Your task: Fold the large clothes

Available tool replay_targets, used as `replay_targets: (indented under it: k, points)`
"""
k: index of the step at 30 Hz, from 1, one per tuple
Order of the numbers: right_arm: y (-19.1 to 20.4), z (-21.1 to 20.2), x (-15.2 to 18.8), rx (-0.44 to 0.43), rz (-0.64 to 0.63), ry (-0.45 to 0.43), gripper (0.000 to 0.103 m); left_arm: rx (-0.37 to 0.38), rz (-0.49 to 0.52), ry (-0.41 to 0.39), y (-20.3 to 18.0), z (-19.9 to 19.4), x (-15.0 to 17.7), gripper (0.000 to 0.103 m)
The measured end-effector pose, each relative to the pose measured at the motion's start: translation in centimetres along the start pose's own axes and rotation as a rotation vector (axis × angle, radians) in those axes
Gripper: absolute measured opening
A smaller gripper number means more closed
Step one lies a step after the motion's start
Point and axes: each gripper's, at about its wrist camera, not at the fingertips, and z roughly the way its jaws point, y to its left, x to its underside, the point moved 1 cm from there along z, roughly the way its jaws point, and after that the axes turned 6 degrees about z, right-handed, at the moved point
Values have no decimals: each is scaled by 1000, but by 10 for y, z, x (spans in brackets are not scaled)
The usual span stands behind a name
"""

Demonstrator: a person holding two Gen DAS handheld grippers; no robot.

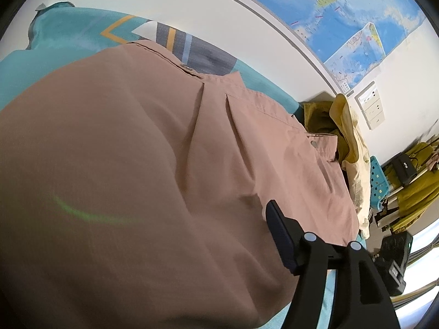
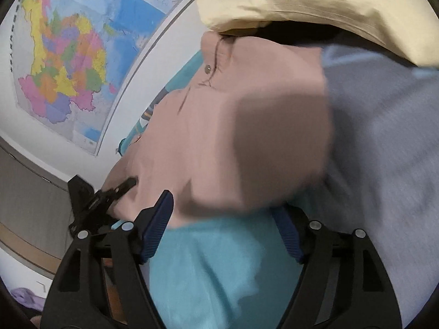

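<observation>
A dusty-pink shirt (image 1: pixel 142 159) lies spread over a teal bed sheet (image 1: pixel 63 33) and fills most of the left wrist view. Of my left gripper (image 1: pixel 219 211) only one blue-padded finger (image 1: pixel 282 235) shows, standing far to the side with the shirt lying against it. The other finger is hidden under the cloth. In the right wrist view my right gripper (image 2: pixel 222 205) is open, its fingers wide apart over the teal sheet (image 2: pixel 219 268). A blurred fold of the pink shirt (image 2: pixel 247 126) hangs just past the tips. The left gripper (image 2: pixel 104 194) shows at the shirt's left edge.
A cream garment (image 1: pixel 354 164) and an olive one (image 1: pixel 315 115) are heaped past the shirt, beside a blue plastic basket (image 1: pixel 380 189). A grey garment (image 2: pixel 384 137) lies right of the pink shirt. A map (image 1: pixel 343 8) hangs on the wall behind the bed.
</observation>
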Motion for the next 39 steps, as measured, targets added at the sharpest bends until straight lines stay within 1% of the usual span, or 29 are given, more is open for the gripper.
replay_targets:
  k: [1, 2, 3, 5, 7, 9, 11, 13, 14, 15, 16, 17, 18, 20, 22, 24, 25, 26, 27, 29, 30, 31, 32, 33, 34, 36, 39]
  points:
    - [3, 6, -4, 1, 2, -14, 72, 1, -3, 0, 0, 0, 0, 65]
    - [7, 11, -8, 0, 1, -26, 76, 0, -4, 1, 0, 0, 0, 65]
    - [10, 17, -14, -9, -2, -54, 77, -2, -4, 1, 0, 1, -1, 65]
    - [15, 27, -21, 14, -14, -133, 76, -5, -4, 2, -1, 1, -1, 65]
    - [20, 33, -22, 4, -7, -174, 79, -10, -13, 2, 0, 0, -2, 64]
    - [22, 35, -23, -4, -16, -185, 85, -8, -28, 1, 2, 0, -3, 63]
    - [24, 39, -26, 3, -20, -194, 85, -24, -34, -2, 1, 1, -6, 64]
    - [27, 45, -32, 15, -26, -191, 85, -58, -16, -6, -2, 4, -9, 64]
    - [27, 48, -35, 1, -20, -188, 85, -83, -4, -17, -4, 5, -10, 67]
    - [27, 51, -40, -12, -13, -180, 77, -91, 6, -21, -5, 7, -12, 74]
    - [24, 55, -44, -14, 4, -165, 71, -77, 18, -21, -8, 10, -13, 79]
    - [22, 59, -48, -11, 10, -140, 56, -78, 25, -18, -9, 12, -14, 84]
    - [19, 62, -51, -8, 15, -124, 43, -98, 33, -13, -12, 14, -16, 84]
    - [12, 64, -56, -31, 33, -117, 35, -121, 45, -2, -16, 19, -19, 84]
    - [11, 65, -59, -38, 12, -88, 36, -149, 60, 4, -18, 22, -21, 84]
    - [15, 65, -58, -49, -4, -82, 45, -204, 73, 6, -20, 23, -22, 71]
    - [18, 65, -59, -51, -16, -80, 48, -220, 76, 5, -21, 24, -22, 68]
    - [19, 66, -59, -54, -19, -81, 54, -242, 79, 1, -21, 24, -22, 61]
    - [22, 67, -58, -59, -29, -82, 58, -256, 80, -1, -21, 24, -22, 56]
    - [28, 71, -57, -32, -48, -84, 58, -266, 82, -9, -22, 23, -22, 50]
    - [30, 72, -57, -28, -59, -78, 54, -269, 89, -8, -22, 23, -22, 46]
    - [30, 75, -58, -18, -63, -65, 47, -277, 95, -8, -23, 23, -22, 43]
    - [29, 78, -59, -20, -57, -49, 27, -270, 99, -9, -24, 22, -22, 36]
    - [25, 83, -60, -43, -36, -13, 19, -260, 103, -7, -25, 21, -23, 30]
    - [22, 83, -61, -56, -20, -10, 17, -257, 104, -5, -26, 19, -23, 28]
    - [28, 80, -62, -57, -52, -14, 13, -242, 117, -18, -29, 12, -26, 20]
    - [49, 71, -66, -101, -80, -22, 11, -207, 131, -48, -30, -5, -36, 17]
